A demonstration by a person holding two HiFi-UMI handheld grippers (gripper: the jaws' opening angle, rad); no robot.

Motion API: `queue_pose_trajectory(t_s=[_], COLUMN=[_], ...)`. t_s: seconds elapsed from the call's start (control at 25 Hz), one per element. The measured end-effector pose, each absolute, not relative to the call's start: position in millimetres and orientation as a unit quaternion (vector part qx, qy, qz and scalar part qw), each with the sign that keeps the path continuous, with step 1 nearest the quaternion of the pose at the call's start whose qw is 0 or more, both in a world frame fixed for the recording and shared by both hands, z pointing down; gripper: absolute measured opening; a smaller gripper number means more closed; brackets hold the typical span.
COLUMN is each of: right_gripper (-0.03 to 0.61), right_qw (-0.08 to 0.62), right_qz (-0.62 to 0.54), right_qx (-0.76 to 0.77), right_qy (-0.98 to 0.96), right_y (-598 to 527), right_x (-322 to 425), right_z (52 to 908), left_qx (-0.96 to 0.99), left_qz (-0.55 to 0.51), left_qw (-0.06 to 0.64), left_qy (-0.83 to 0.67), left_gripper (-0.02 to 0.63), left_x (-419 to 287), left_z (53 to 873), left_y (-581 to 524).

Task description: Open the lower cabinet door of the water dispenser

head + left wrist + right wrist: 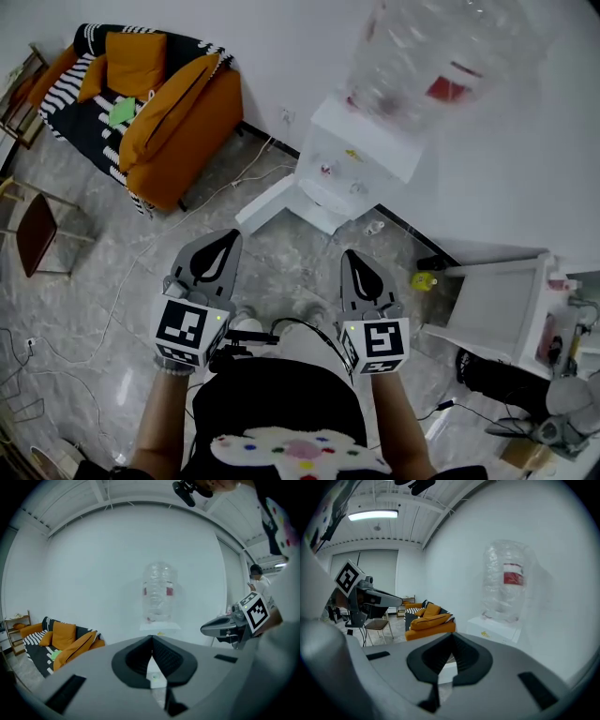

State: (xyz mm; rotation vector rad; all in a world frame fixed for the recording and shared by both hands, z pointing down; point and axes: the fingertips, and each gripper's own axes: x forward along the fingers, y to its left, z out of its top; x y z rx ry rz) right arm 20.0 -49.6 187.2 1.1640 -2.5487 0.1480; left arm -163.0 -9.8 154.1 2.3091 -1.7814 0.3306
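The white water dispenser (pixel 361 155) stands against the wall with a clear bottle (pixel 441 52) on top. A white flat panel (pixel 272 202) juts out from its foot toward the left. Both grippers hang well short of it, above the floor, side by side. My left gripper (pixel 217 246) is shut with nothing in it, and so is my right gripper (pixel 361 265). In the left gripper view the jaws (pixel 152 641) meet below the bottle (pixel 159 592). In the right gripper view the jaws (pixel 451 641) are closed, with the dispenser top (pixel 494 630) to their right.
An orange sofa (pixel 150 103) with cushions sits at the left, with a chair (pixel 37 230) nearer. A white shelf unit (pixel 497 300) stands at the right, and a small yellow thing (pixel 424 280) lies on the floor beside it. Cables (pixel 216 192) run over the marble floor.
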Motion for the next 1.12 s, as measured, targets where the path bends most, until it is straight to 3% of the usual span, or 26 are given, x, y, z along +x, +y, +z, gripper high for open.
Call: queue_pose_trajectory(t_s=[1.12], right_gripper=[0.003], right_qw=[0.151], right_qz=[0.041], right_qx=[0.438], right_qy=[-0.885], right_y=[-41.3], right_x=[26.5], right_z=[159.7], left_qx=[0.803], left_qz=[0.101], left_qw=[0.098], left_qy=[-0.579], left_gripper=[0.012], left_x=[-160.9], left_z=[150.4], left_y=[-5.2])
